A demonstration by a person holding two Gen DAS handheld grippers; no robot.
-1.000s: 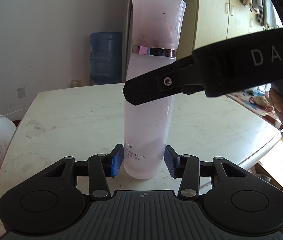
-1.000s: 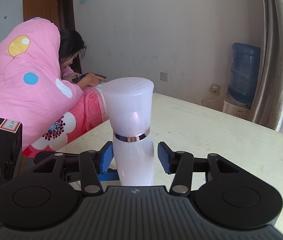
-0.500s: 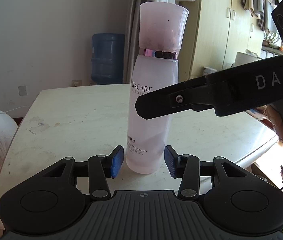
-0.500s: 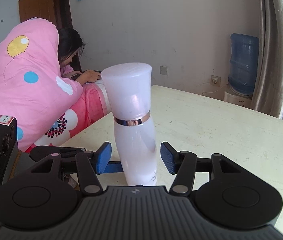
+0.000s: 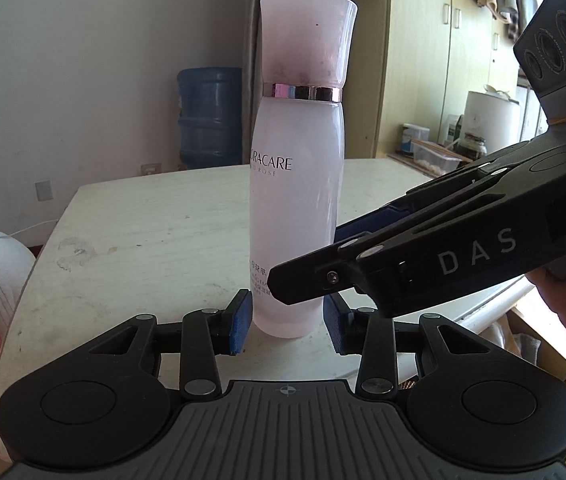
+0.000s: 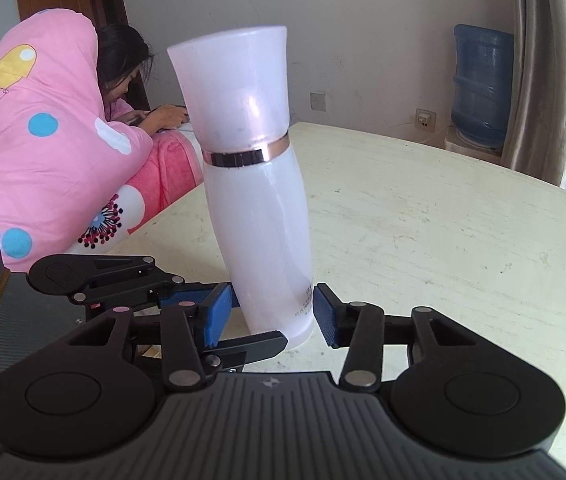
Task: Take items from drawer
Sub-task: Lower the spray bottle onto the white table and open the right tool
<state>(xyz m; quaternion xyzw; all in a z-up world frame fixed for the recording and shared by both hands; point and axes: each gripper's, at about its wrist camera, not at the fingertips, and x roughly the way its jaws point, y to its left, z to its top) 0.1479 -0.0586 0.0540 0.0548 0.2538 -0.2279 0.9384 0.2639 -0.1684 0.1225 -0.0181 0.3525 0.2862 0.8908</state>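
The table (image 5: 143, 240) carries the bottle (image 5: 297, 208), which stands upright near its edge. Both grippers flank the bottle's base with jaws wide, pads just clear of it: the left gripper (image 5: 287, 322) from one side, the right gripper (image 6: 271, 314) from another. Tall and narrow, the bottle could tip if either pad brushes it while pulling away.

A home: wardrobe (image 5: 415, 60), curtain (image 6: 551, 72), water jug (image 6: 483, 88), quilt-wrapped person (image 6: 55, 132).
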